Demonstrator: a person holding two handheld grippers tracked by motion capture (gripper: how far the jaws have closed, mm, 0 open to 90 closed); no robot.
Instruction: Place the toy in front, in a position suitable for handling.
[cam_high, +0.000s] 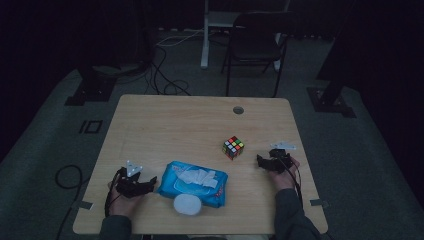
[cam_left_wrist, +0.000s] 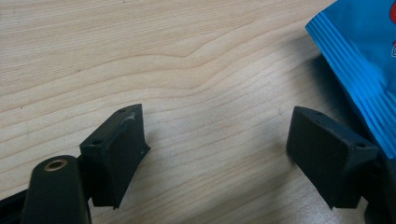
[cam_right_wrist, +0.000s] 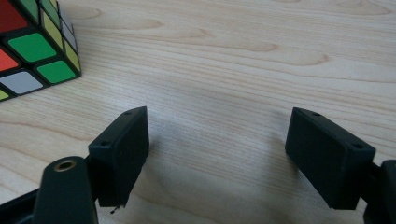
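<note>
A blue pack of wet wipes (cam_high: 194, 183) lies near the front middle of the wooden table (cam_high: 170, 125), a white wipe pulled out on top of it. A white round lid (cam_high: 187, 204) rests against its front edge. My left gripper (cam_high: 150, 182) stands open just left of the pack, with bare wood between its jaws in the left gripper view (cam_left_wrist: 217, 149); the pack's blue edge (cam_left_wrist: 359, 70) lies beside the right jaw. A scrambled puzzle cube (cam_high: 233, 147) sits right of centre. My right gripper (cam_high: 261, 161) is open, close to the cube's right; the cube (cam_right_wrist: 32, 46) shows at upper left.
A round cable hole (cam_high: 238, 110) sits near the table's far edge. Behind the table stand a dark chair (cam_high: 255, 45) and a white desk leg (cam_high: 205, 35), with cables on the grey floor. The room around is dark.
</note>
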